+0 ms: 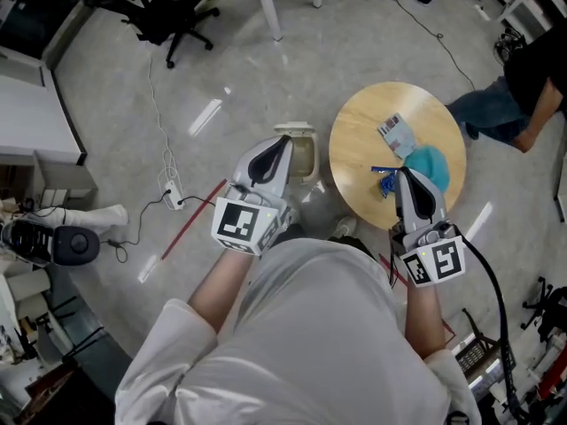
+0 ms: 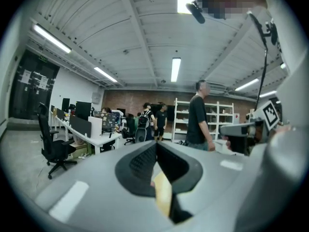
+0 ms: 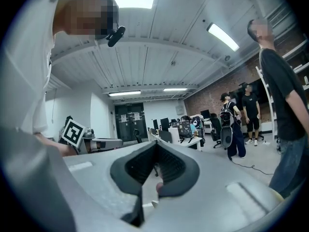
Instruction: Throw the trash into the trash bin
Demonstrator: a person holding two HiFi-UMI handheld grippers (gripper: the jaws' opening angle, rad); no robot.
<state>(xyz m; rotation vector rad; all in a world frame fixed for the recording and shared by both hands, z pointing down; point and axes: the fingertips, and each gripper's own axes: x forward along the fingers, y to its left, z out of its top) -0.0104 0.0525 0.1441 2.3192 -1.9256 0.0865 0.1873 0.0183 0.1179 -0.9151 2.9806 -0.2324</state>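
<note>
On the round wooden surface lies the trash, three pieces close together: a flat white-and-blue packet, a teal crumpled wad and a small blue wrapper. All look light and thin. The packet lies flat, so I judge it hard to pinch from above; an edge or a lifted corner is the better hold. The wad looks soft and springy and should give under pressure, so a bite across its bulk ought to hold. The wrapper is small and probably slick, so it may slip or blow off if nudged.

The right gripper, jaws pressed together with nothing between them, is held level with its tip just beside the wrapper and the wad's near edge; it would have to open before taking anything. The left gripper, also closed at the tip with nothing in its grasp, is over the cream trash bin, which stands on the floor just beside the surface.
</note>
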